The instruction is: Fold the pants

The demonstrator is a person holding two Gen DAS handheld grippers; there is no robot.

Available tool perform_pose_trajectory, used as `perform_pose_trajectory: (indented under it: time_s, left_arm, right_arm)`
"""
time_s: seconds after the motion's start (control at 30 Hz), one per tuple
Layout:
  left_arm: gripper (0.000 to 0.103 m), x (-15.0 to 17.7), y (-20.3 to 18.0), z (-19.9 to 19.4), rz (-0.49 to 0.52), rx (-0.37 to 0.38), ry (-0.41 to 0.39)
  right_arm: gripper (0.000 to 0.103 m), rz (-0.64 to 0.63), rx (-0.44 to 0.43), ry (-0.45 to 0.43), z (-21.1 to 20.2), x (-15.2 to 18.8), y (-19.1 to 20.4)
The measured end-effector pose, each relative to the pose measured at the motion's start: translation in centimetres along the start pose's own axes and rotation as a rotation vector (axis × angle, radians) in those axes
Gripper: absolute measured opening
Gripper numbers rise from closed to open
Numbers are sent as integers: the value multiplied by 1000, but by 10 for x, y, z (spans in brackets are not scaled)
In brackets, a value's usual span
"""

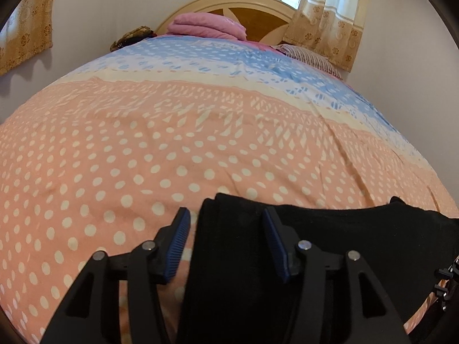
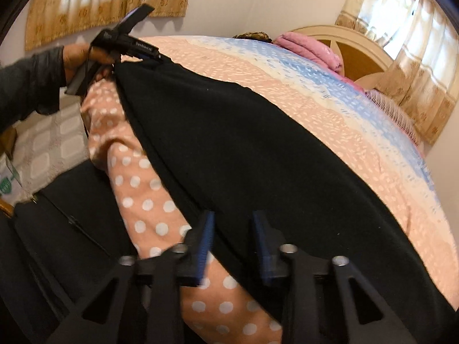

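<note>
Lying across the near part of the bed [image 1: 143,149], the black pants [image 2: 229,149] stretch as a long flat band from one gripper to the other. At the left end, the left gripper [image 1: 226,223] has its blue pads [image 1: 179,246] spread apart, with a folded edge of the pants running up between them; the pads stand clear of the cloth on the left side, so nothing is pinched yet as far as I can judge. From the right wrist view, that same gripper sits at the far left corner of the pants, held in a hand [image 2: 83,63] with a dark sleeve.

Moving right, the cloth looks smooth, with no big wrinkles, over the peach dotted bedcover [image 2: 149,200]. At the right end, the right gripper [image 2: 233,223] also has its jaws parted, straddling the near edge of the pants without closing on it.

Beyond, at the far end of the bed, a pink blanket [image 1: 206,27] lies against the headboard [image 1: 255,11], well apart from the work.

My judgement: this is the moment of taking hold at both ends before a fold. The next move calls for both grippers to close on the edge together, then lift and carry it evenly across so the layers meet without dragging the bedcover.
</note>
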State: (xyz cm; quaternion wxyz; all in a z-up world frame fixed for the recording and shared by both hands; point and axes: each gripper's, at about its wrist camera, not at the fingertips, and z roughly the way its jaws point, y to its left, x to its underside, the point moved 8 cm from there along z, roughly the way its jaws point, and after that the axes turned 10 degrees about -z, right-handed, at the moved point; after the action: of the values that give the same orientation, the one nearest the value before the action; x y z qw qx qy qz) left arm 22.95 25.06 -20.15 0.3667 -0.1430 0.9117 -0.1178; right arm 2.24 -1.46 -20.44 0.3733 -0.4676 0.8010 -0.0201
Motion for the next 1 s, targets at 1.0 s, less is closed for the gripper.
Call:
perform_pose_trajectory:
  time_s: [1.0]
  left_arm:
    - [85, 43, -103, -91, 173, 68, -271]
  right_arm:
    - [8, 202, -213, -92, -9, -68, -55]
